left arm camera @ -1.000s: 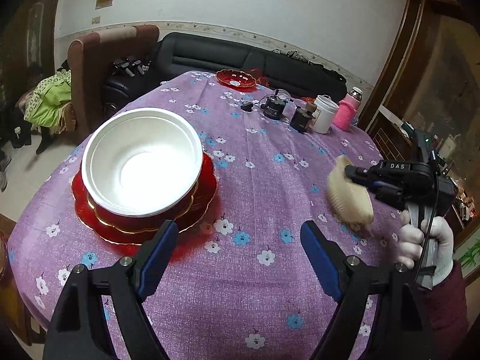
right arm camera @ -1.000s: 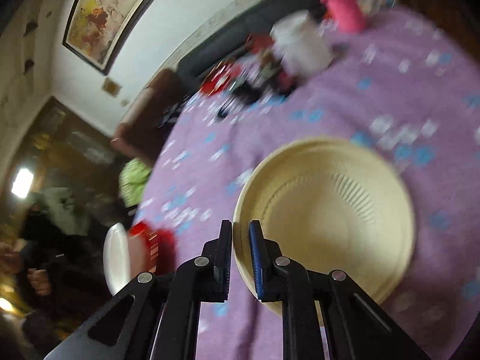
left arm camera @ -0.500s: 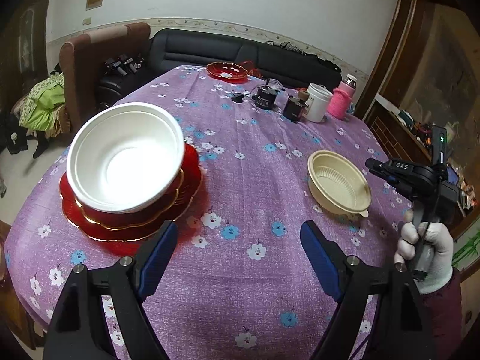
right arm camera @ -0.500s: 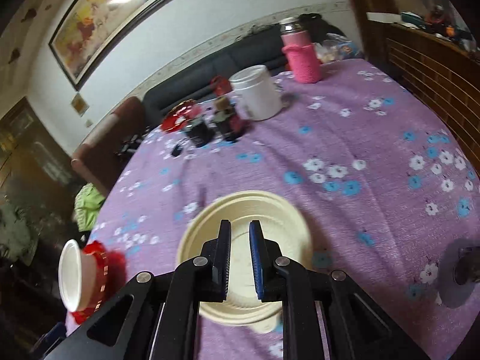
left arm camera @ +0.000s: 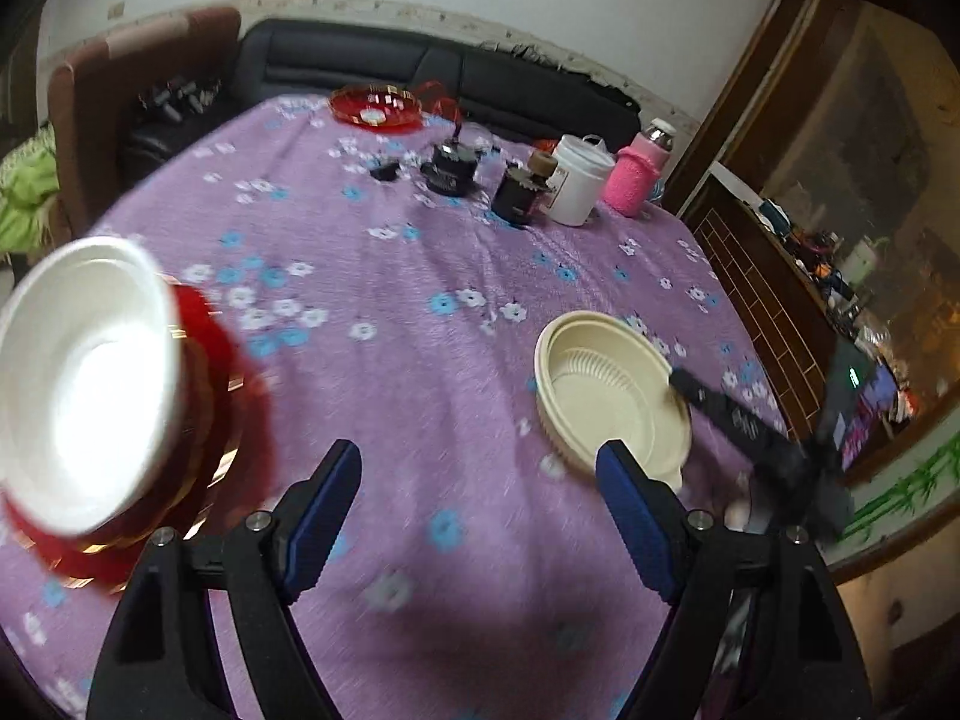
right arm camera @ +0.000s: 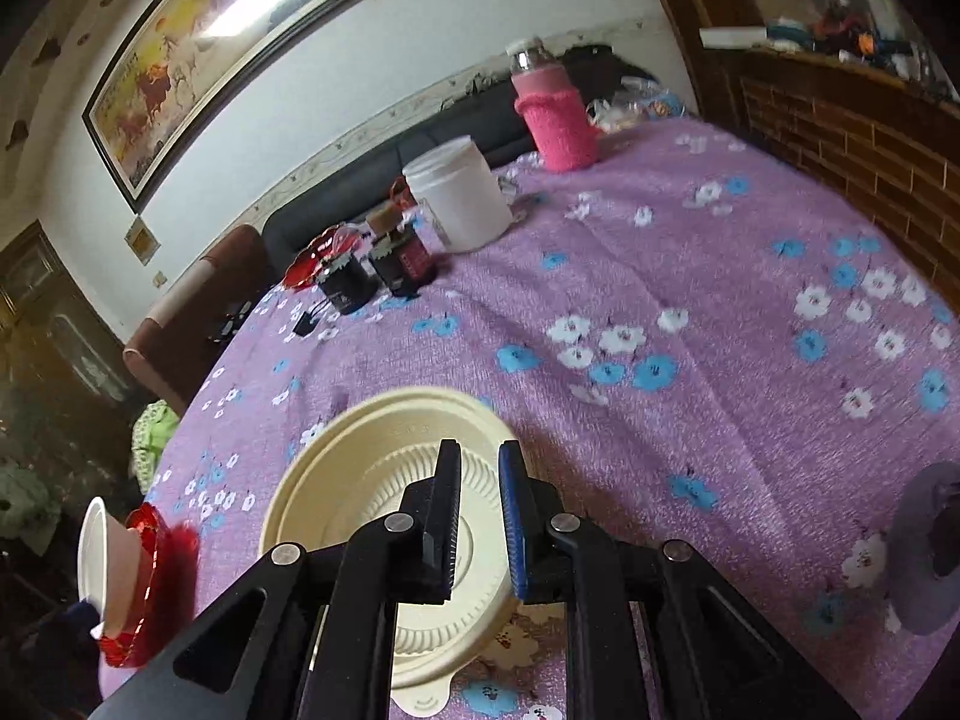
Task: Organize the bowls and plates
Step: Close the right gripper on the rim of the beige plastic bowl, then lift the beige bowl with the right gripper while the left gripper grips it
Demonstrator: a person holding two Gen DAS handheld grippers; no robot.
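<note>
Lettering is showing as pale marks on the body of the right hand-held gripper [left arm camera: 675, 381] in the left wrist view, but it is too blurred to read, and the red label on the dark jar [right arm camera: 403, 258] is equally illegible. That right hand-held gripper [right arm camera: 480, 516] is sitting with its jaws nearly together, a narrow gap between the pads; they are poised over the cream bowl [right arm camera: 384, 534], and whether they are pinching its near rim I cannot tell. The cream bowl [left arm camera: 612, 402] is resting upright on the purple flowered cloth of the counter [left arm camera: 420, 312], toward its right side, near the edge that is facing the brick-patterned wall. The left hand-held gripper [left arm camera: 480, 480] is hanging wide open over bare cloth with nothing between its blue pads; its jaws have just been closing slightly. Its right pad is overlapping the bowl's near rim in the picture. The white bowl [left arm camera: 84, 384] is sitting on a stack of red plates [left arm camera: 222, 420] at the counter's left edge, well apart from the cream bowl, with a broad stretch of open cloth between them. At the far side, 1 white tub [left arm camera: 579, 180], 1 pink-sleeved bottle [left arm camera: 636, 177], 2 dark jars and 1 red dish [left arm camera: 375, 109] are standing clustered, the dish nearest the far edge.
</note>
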